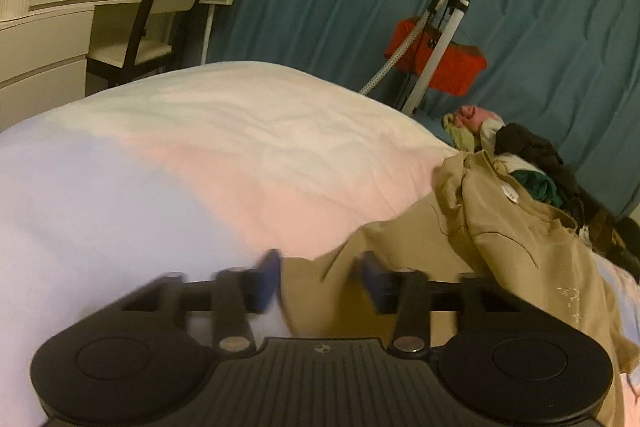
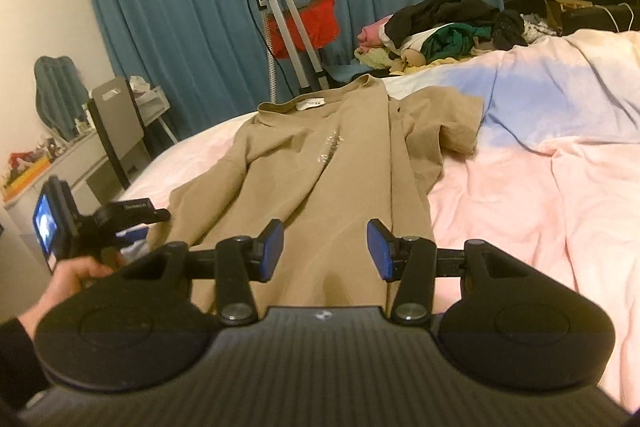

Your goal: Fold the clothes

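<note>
A tan short-sleeved shirt (image 2: pixel 332 163) lies lengthwise on the bed, collar at the far end, one side folded over the middle. My right gripper (image 2: pixel 326 247) is open and empty above the shirt's near hem. My left gripper (image 1: pixel 320 277) is open, blurred by motion, low over the shirt's left edge (image 1: pixel 500 227). In the right wrist view the left gripper (image 2: pixel 100 227) shows at the shirt's left side, held by a hand. The shirt's right sleeve (image 2: pixel 452 119) lies spread on the bedding.
The bed (image 2: pixel 540 187) has a pink, white and lilac cover. A pile of other clothes (image 2: pixel 444 31) sits at the far end. A garment steamer stand (image 2: pixel 280 11) with a red item stands by teal curtains. A chair (image 1: pixel 168 3) and white dresser (image 1: pixel 44 27) stand on the left.
</note>
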Motion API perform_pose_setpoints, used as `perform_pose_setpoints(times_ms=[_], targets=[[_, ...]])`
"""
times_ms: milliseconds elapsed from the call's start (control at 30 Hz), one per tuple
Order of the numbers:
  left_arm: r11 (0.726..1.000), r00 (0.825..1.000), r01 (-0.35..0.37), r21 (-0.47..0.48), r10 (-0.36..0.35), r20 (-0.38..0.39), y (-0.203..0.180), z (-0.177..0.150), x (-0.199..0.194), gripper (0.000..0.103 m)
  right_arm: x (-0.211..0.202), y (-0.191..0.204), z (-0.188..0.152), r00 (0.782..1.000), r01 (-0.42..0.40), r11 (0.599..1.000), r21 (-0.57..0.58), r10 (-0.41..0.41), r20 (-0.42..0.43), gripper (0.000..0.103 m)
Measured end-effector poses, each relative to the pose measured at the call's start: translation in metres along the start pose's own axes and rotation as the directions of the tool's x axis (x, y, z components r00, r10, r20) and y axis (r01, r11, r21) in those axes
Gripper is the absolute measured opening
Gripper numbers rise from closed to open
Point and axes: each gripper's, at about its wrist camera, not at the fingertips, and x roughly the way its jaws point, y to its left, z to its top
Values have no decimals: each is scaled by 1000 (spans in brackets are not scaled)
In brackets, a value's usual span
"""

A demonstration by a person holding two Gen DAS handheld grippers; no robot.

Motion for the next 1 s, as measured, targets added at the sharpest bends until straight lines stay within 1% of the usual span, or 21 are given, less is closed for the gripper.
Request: perform_pose_setpoints(times_ms=[33,100,167,200,267,333,367,433,500,567,600,667,700,733,767,800,867,933,967,1000], targets=[[1000,1000,-4,18,4,-20,-3,5,4,8,2,0,0,1000,9,1000,-4,-9,2,49],[999,999,-33,28,33,0,-4,26,6,2,5,-2,0,1000,23,1000,-9,-23,4,49],[996,997,-75,44,74,30,-4,51,8,2,7,-5,2,999,39,999,-8,-39,12,49],[993,993,-105,59,102,52,-3,70,10,2,8,-6,3,999,44,999,-5,-44,20,49],[982,982,-168,86,159,100,-3,108,15,2,11,-8,5,998,57,998,-2,-57,35,49],[961,960,-252,115,233,156,-6,147,23,2,16,-10,7,997,71,997,-5,-70,45,49],[947,945,-296,126,272,181,-8,163,28,2,20,-11,8,996,76,997,-5,-76,46,49],[914,914,-379,145,345,215,-14,182,46,2,29,-13,10,995,86,996,-8,-85,44,49],[873,875,-460,161,415,249,-20,200,65,2,39,-15,10,995,97,995,-21,-96,36,49],[826,830,-537,173,480,284,-27,218,84,2,51,-18,10,994,111,993,-30,-111,26,49],[829,838,-529,183,476,266,-26,218,95,2,56,-20,10,993,116,993,-28,-115,19,49],[846,865,-492,204,449,223,-21,209,113,4,66,-24,10,992,123,992,-21,-123,7,49],[856,879,-470,215,430,207,-17,203,120,15,71,-25,10,992,128,992,-20,-128,2,49],[859,885,-460,225,423,194,-16,195,125,29,75,-27,10,991,133,991,-20,-133,-2,49],[867,897,-438,236,408,168,-14,186,125,40,79,-28,10,991,137,990,-19,-137,-5,49],[877,910,-413,245,390,139,-12,176,125,52,83,-30,10,990,139,990,-16,-139,-10,49],[897,933,-359,259,350,84,-11,157,120,55,88,-32,11,990,141,990,-10,-141,-17,49],[919,951,-304,253,307,27,-9,134,101,67,90,-33,11,990,138,990,-7,-138,-23,49],[928,958,-278,249,286,4,-4,123,87,68,90,-33,11,991,134,991,-5,-134,-24,49],[938,966,-246,245,257,-13,0,111,70,71,87,-33,12,992,128,992,-2,-128,-23,49]])
